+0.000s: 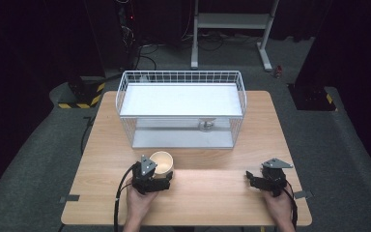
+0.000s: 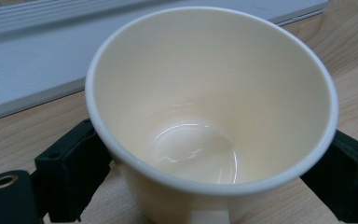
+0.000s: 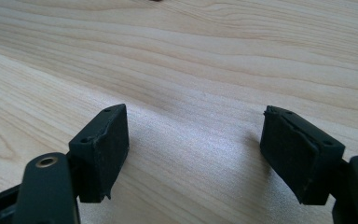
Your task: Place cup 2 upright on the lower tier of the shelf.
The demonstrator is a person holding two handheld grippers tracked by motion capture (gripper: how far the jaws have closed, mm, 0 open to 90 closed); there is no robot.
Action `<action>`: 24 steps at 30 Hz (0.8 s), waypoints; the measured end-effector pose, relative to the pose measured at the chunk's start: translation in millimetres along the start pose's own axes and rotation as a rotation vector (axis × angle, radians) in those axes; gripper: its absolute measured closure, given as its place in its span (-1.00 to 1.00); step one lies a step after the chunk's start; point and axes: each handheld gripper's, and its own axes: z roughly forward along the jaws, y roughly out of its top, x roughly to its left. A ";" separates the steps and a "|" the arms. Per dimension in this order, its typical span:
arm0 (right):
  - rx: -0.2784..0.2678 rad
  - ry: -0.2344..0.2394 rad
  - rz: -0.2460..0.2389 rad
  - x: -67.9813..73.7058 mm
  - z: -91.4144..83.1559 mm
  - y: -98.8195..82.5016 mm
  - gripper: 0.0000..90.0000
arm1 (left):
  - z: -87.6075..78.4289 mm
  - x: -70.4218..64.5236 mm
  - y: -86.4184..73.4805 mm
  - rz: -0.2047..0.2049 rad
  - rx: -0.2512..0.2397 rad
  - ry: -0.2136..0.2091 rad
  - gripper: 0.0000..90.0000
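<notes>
A cream paper cup stands upright and empty on the wooden table, near its front left. My left gripper is shut on it. In the left gripper view the cup sits between the two black pads, which press on its opposite sides below the rim. My right gripper rests low at the front right, about a hand's width from the table's right edge. Its pads stand wide apart over bare wood, so the right gripper is open with nothing in it.
A white wire basket stands at the back middle of the table, with a white board across its top and a flat base below. A small round metal object lies under the board. Desk legs and cables stand on the floor behind.
</notes>
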 end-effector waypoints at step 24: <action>0.000 0.000 0.001 0.0 0.0 0.0 -0.48 | 4.0 -3.3 1.2 0.010 -0.015 0.038 -0.79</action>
